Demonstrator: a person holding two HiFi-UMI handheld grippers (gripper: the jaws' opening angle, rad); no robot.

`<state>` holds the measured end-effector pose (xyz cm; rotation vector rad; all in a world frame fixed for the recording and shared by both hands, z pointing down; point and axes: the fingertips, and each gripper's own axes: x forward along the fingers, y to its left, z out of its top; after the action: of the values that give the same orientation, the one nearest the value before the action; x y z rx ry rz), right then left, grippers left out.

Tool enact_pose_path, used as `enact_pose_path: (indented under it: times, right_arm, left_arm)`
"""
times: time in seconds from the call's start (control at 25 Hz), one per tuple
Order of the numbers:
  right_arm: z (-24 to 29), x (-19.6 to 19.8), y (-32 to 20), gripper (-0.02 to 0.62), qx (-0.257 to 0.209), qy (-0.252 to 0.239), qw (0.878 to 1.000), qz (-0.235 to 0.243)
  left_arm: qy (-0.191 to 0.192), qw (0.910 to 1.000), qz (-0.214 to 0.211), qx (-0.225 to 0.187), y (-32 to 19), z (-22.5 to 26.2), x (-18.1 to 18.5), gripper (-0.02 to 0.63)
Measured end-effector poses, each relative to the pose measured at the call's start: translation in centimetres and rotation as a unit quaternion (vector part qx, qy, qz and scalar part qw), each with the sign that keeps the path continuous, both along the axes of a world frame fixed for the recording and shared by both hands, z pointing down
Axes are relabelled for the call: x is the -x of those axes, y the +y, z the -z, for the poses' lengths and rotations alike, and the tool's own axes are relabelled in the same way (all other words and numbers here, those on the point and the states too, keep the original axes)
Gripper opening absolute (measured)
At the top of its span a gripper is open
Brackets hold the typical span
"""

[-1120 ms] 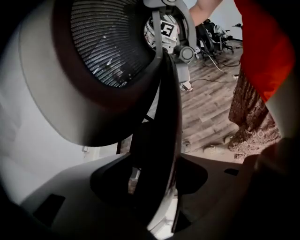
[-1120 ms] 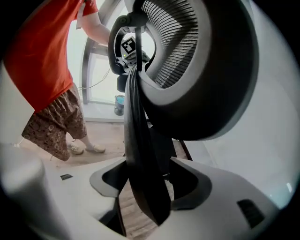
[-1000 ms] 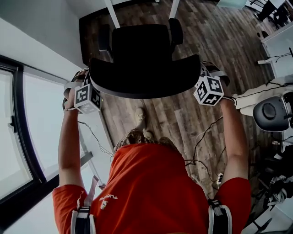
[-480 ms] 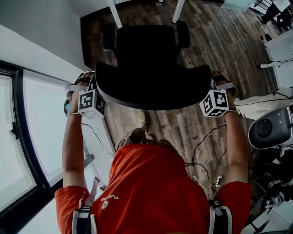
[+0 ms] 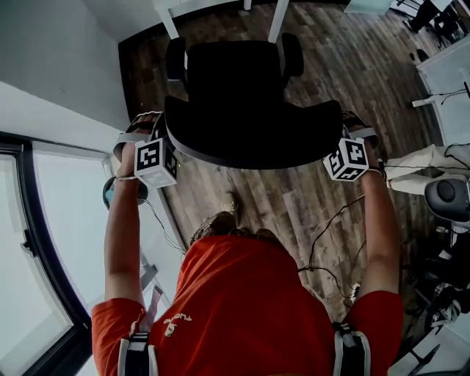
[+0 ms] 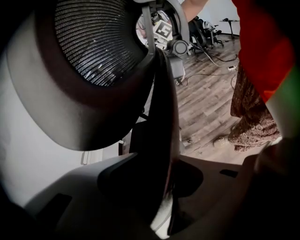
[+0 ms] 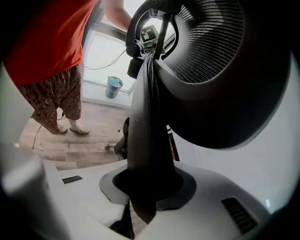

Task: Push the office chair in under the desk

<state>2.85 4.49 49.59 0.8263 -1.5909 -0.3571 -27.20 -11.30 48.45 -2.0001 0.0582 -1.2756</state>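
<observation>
The black office chair [image 5: 242, 95] stands on the wood floor, its seat facing the desk's white legs [image 5: 277, 18] at the top of the head view. My left gripper [image 5: 165, 139] holds the left side of the backrest [image 6: 159, 117], and my right gripper [image 5: 345, 147] holds the right side. Both sets of jaws have just been closing. In the left gripper view the dark backrest edge passes between the jaws of the left gripper [image 6: 164, 187]. In the right gripper view the backrest edge [image 7: 145, 131] is pinched in the right gripper [image 7: 145, 187].
A window and a white wall [image 5: 66, 44] run along the left. A teal bucket [image 5: 110, 192] stands by the window. Cables [image 5: 330, 228] trail over the floor behind the chair. A grey round device [image 5: 448, 197] and another white desk [image 5: 448, 73] are at the right.
The chair and both grippers have moved toward the desk legs at the top of the head view. The person has stepped after them.
</observation>
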Motion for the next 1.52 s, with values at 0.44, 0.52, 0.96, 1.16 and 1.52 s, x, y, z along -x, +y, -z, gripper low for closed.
enact_pose_path:
  times: [0.44, 0.52, 0.96, 1.16, 1.52]
  right_arm:
    - [-0.2, -5.8, -6.3, 0.098, 0.002, 0.001, 1.000, -0.010]
    - [-0.3, -6.7, -7.2, 0.098, 0.005, 0.000, 1.000, -0.006]
    - [-0.3, -15.1, -12.7, 0.098, 0.004, 0.001, 0.999, 0.037]
    - [0.0, -18.5, -15.6, 0.098, 0.003, -0.004, 0.997, 0.071]
    - [-0.2, -24.8, -20.6, 0.098, 0.012, -0.002, 0.994, 0.112]
  left_arm:
    - [0.015, 0.9999, -0.007, 0.003, -5.9, 0.8, -6.1, 0.144]
    - [0.011, 0.9999, -0.003, 0.003, -6.7, 0.3, -6.8, 0.144]
    - [0.009, 0.9992, 0.039, -0.004, -10.2, 0.1, -13.9, 0.149]
    - [0.009, 0.9976, 0.068, -0.002, -11.1, 0.2, -17.4, 0.149]
    - [0.018, 0.9934, 0.113, -0.008, -13.9, 0.2, -23.0, 0.146]
